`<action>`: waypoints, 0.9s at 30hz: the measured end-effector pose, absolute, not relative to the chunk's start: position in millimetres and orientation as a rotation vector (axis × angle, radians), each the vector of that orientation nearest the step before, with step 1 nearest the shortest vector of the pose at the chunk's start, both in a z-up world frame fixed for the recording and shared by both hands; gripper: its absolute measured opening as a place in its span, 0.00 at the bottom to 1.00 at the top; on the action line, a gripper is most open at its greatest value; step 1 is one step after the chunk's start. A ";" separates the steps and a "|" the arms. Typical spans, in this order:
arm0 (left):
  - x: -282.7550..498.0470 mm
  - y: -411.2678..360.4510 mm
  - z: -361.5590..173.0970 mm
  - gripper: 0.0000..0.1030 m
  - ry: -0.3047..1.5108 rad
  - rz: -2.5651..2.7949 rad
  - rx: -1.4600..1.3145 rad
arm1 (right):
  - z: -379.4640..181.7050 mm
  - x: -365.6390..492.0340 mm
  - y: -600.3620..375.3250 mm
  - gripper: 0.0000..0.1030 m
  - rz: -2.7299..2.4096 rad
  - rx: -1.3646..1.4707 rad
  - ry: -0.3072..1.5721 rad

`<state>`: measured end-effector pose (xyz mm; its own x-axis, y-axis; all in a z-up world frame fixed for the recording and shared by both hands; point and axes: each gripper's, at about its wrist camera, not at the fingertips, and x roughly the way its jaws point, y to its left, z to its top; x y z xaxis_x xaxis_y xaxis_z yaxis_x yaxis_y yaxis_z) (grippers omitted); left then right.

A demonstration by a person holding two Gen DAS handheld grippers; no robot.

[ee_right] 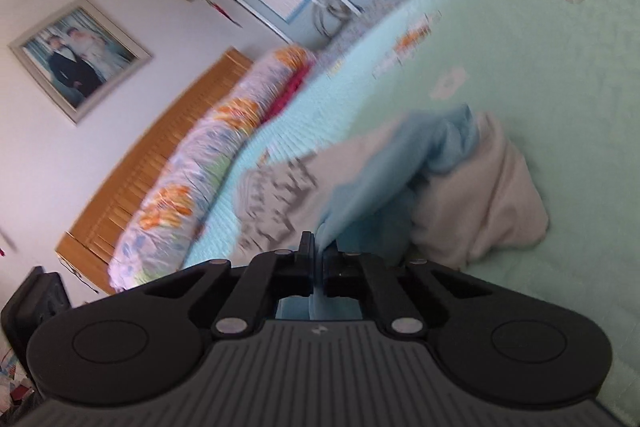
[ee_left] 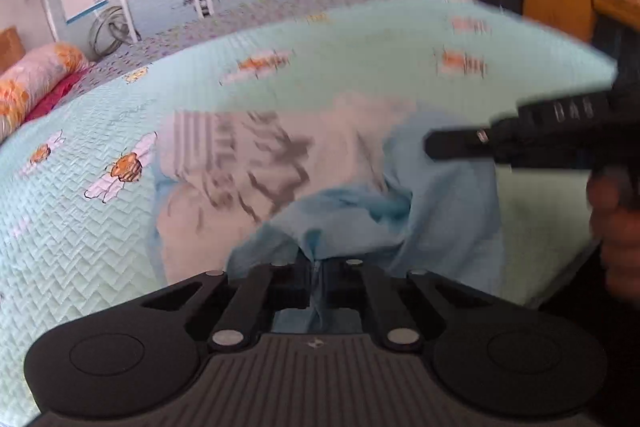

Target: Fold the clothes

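Over on the far left of my left camera I've got the flowered bolster lying at the head of the bed, and the mint quilt with its bee pattern spreads out across everything in front of me. Moving in, there's the garment, a white top with a grey print and light blue cloth, lying crumpled in the middle of the quilt. My left gripper sits right at its near edge, jaws pinched tight on a fold of the blue cloth that runs up between them. Further right, my right gripper reaches in sideways over the blue part, and a hand shows behind it at the frame's edge. Switching to the right camera: a framed picture hangs on the wall at left, then the wooden headboard and the bolster run diagonally. The garment is heaped just ahead, and the right gripper is clamped on a strip of the blue cloth, jaws closed down on it. It's all rather blurred.
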<state>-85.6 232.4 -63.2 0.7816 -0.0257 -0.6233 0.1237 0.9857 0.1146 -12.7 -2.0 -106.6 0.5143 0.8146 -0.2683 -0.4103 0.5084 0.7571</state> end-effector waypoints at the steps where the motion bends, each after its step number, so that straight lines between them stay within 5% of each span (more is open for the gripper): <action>1: -87.4 235.9 -51.6 0.05 0.638 -0.075 0.136 | -98.8 -13.9 -6.0 0.02 0.813 0.695 0.642; 14: -137.4 221.5 173.6 0.05 0.090 -0.095 0.128 | 123.3 -51.3 -51.8 0.02 0.921 0.624 0.076; 27: -190.9 195.7 271.6 0.05 -0.187 -0.078 0.215 | 244.1 -100.3 -73.0 0.02 0.934 0.500 -0.231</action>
